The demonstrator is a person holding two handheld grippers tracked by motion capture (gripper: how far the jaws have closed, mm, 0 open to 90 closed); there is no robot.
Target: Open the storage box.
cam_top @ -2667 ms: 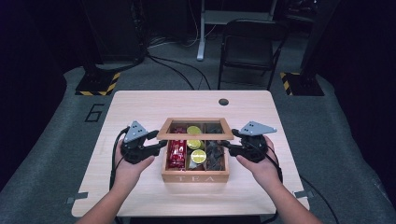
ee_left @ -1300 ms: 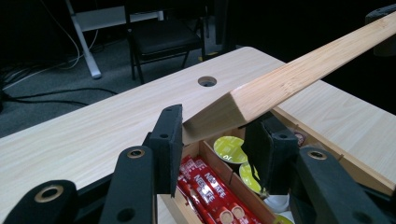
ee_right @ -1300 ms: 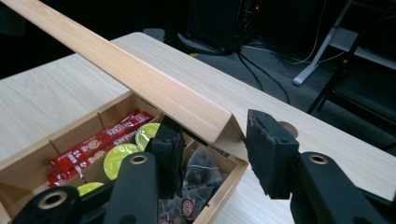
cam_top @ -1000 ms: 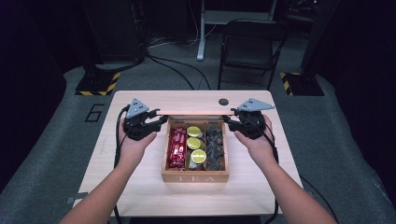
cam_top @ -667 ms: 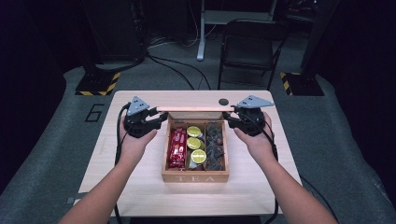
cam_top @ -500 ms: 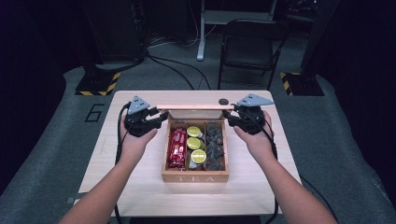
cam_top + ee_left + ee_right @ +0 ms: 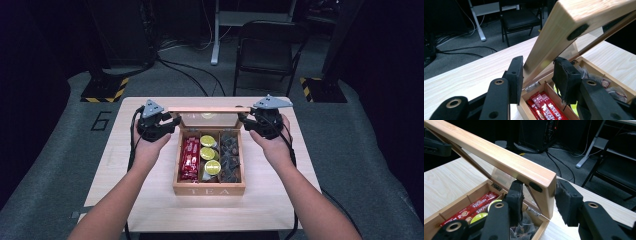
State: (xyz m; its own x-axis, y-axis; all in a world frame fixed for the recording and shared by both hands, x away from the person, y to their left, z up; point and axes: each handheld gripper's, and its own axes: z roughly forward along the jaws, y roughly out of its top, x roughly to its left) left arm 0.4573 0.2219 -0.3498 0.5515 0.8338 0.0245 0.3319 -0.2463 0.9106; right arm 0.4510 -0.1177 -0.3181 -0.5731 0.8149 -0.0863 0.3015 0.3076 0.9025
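Two hand-held grippers, left point(image 7: 172, 121) and right point(image 7: 243, 120), narrowly clamp the raised lid point(image 7: 209, 109).

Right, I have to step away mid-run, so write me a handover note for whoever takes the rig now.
Left tool: jaws have just been closing, with the lid left side rail between them and the pads on it.
Right tool: shut on the lid's right side rail.
Things: tea box mid-table; lid swung up on its rear hinges, tilted, a tool at each end. Inside: red sachets left, yellow-green capsules middle, dark tea bags right.
Done: lid lifted open.
Left: probably ease the lid fully back and release; contents look untouched.
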